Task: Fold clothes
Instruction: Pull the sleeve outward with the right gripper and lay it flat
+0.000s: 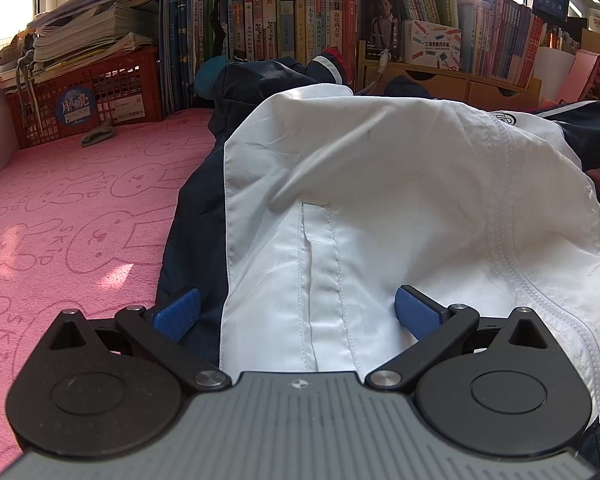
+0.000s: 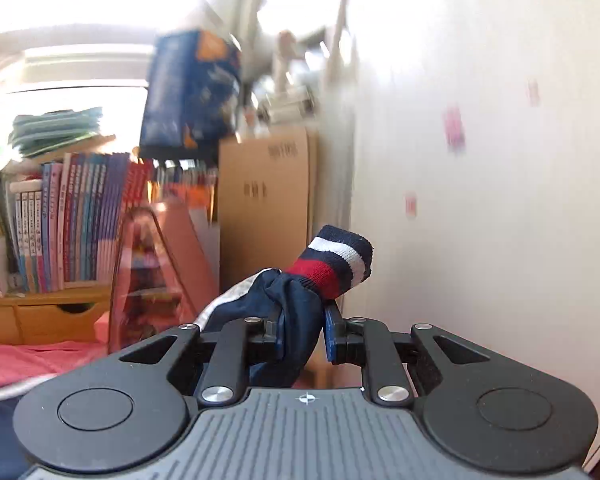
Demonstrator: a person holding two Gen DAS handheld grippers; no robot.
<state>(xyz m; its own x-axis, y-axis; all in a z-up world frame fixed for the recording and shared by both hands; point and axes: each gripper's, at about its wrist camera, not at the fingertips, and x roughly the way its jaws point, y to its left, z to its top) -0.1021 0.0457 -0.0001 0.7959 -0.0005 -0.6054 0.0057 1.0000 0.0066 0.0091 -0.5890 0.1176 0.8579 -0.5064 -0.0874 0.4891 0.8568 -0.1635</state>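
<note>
A white and navy jacket [image 1: 380,184] lies spread on the pink bed cover [image 1: 80,216] in the left wrist view. My left gripper [image 1: 296,304] stands open low over its near edge, blue pads [image 1: 414,310] wide apart, and the white panel runs between them without being pinched. In the right wrist view my right gripper [image 2: 302,320] is shut on the jacket's navy sleeve [image 2: 296,312], held level in the air. The striped navy, white and red cuff [image 2: 336,264] sticks out past the fingertips. A second striped cuff [image 1: 332,64] shows at the far end of the jacket.
A red crate [image 1: 84,96] under stacked papers and a row of books [image 1: 284,20] line the far edge of the bed. A wooden shelf with drawers [image 1: 460,80] stands at the back right. To the right of the right gripper are a cardboard box [image 2: 268,208] and a white wall [image 2: 480,200].
</note>
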